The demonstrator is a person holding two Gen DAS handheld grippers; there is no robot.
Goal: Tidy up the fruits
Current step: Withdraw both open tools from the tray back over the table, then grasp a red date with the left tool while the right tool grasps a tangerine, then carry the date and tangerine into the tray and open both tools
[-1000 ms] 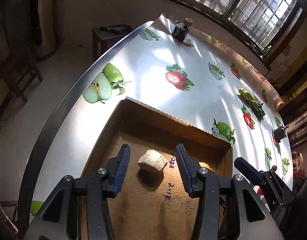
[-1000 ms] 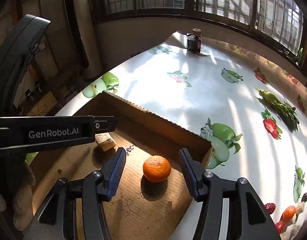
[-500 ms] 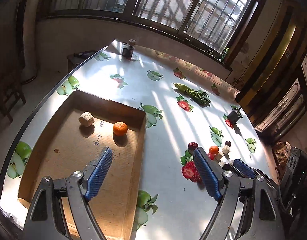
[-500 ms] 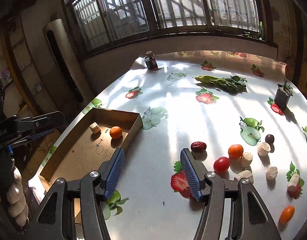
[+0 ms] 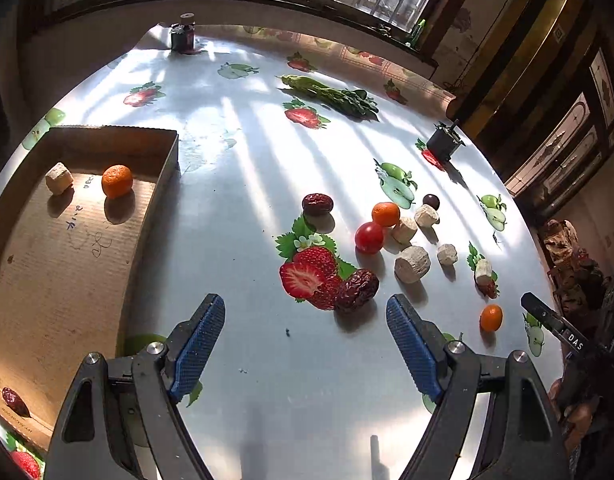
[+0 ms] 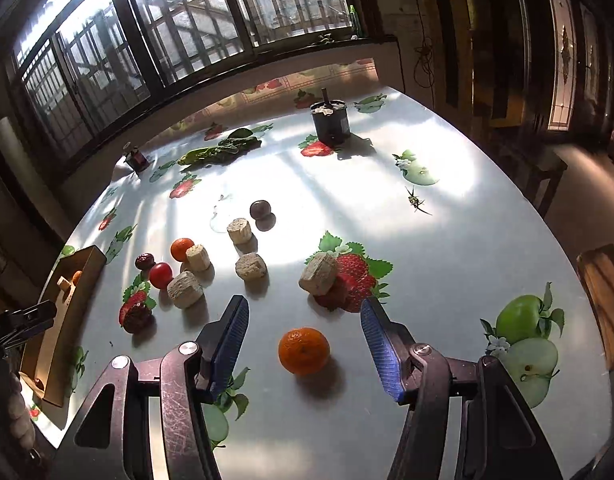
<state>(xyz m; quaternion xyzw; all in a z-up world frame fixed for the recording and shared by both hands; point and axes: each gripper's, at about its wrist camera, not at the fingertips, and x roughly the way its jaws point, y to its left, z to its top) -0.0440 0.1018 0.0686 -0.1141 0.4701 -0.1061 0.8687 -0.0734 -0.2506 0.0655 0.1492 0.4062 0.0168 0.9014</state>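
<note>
Orange mandarin (image 6: 303, 351) between open right tool (image 6: 305, 336) pads, untouched, on table (image 6: 447, 248)

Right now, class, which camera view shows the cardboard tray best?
The left wrist view. There the tray fills the left side, with its floor, an orange, a pale chunk and a date inside all visible. The right wrist view shows the tray only small and edge-on at the far left, its contents barely visible.
</note>
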